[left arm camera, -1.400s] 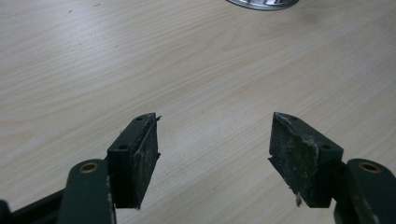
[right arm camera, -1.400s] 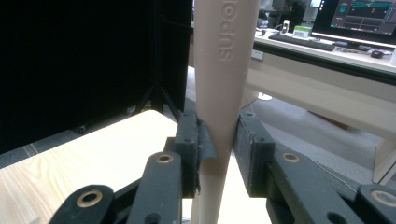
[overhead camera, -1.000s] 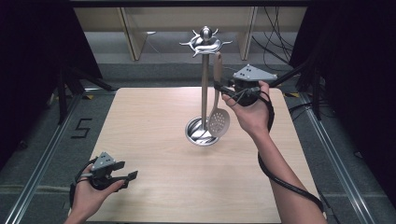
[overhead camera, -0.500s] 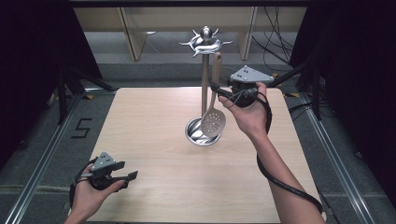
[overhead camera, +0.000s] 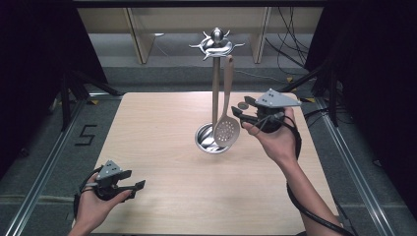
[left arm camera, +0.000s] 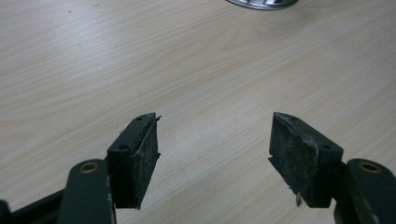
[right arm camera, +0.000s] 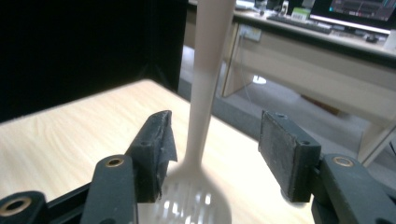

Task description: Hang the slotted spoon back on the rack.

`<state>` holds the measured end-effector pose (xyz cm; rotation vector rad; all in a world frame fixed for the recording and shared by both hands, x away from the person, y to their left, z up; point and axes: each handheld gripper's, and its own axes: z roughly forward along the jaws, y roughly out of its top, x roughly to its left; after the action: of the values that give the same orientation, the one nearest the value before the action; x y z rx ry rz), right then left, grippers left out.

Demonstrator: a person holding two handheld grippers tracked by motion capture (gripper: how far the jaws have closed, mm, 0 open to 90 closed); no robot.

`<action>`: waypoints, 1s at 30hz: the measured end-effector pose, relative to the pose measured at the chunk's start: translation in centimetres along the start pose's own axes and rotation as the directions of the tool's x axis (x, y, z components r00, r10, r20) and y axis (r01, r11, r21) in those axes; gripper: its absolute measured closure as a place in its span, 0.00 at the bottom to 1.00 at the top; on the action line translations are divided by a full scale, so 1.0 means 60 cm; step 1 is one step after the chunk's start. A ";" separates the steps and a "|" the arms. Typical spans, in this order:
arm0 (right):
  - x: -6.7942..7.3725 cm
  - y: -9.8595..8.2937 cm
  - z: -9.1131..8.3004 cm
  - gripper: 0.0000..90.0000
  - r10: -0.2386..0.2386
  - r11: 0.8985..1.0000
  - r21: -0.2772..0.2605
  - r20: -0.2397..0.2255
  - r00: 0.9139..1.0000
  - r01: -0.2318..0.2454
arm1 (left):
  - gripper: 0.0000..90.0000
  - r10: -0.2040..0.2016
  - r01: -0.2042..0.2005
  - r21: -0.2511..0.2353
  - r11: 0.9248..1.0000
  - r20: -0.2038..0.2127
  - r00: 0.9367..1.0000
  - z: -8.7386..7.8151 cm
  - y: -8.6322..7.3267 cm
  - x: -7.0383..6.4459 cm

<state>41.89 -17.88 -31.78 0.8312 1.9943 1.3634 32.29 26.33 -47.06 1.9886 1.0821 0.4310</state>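
Pale wood table (overhead camera: 162, 132) sits on a grey floor with dark surroundings. Near its front left corner the left gripper (overhead camera: 134, 186) rests low over the wood, jaws spread wide with nothing between them. At centre a metal stand (overhead camera: 215, 93) rises from its round base, and a slotted spoon (overhead camera: 226, 129) hangs from its top. Just right of the spoon, the right gripper (overhead camera: 237, 112) is held up, jaws wide, the spoon's neck between them untouched.

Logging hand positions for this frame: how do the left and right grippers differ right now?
The left gripper sits low at the table's near corner, its jaws over bare wood; the right gripper is raised beside the slotted spoon hanging on the stand, its jaws flanking the handle. Both are open.
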 end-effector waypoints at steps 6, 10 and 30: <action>0.000 -0.050 -0.029 0.50 0.018 0.998 0.060 -0.006 1.000 -0.017 | 0.35 0.010 -0.010 0.010 1.000 0.001 1.000 0.000 0.000 0.001; 0.001 -0.087 -0.045 0.50 0.030 0.995 0.092 -0.006 1.000 -0.029 | 0.35 0.009 -0.009 0.007 1.000 -0.008 1.000 0.001 0.000 0.001; 0.011 -0.241 -0.081 0.50 0.107 0.974 0.200 0.022 0.994 -0.109 | 0.35 0.042 -0.042 0.029 0.999 0.015 0.999 0.000 0.001 0.003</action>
<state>35.40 -24.33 -43.98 1.0498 2.1306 1.2256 32.41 26.44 -47.00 2.0402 1.0451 0.4249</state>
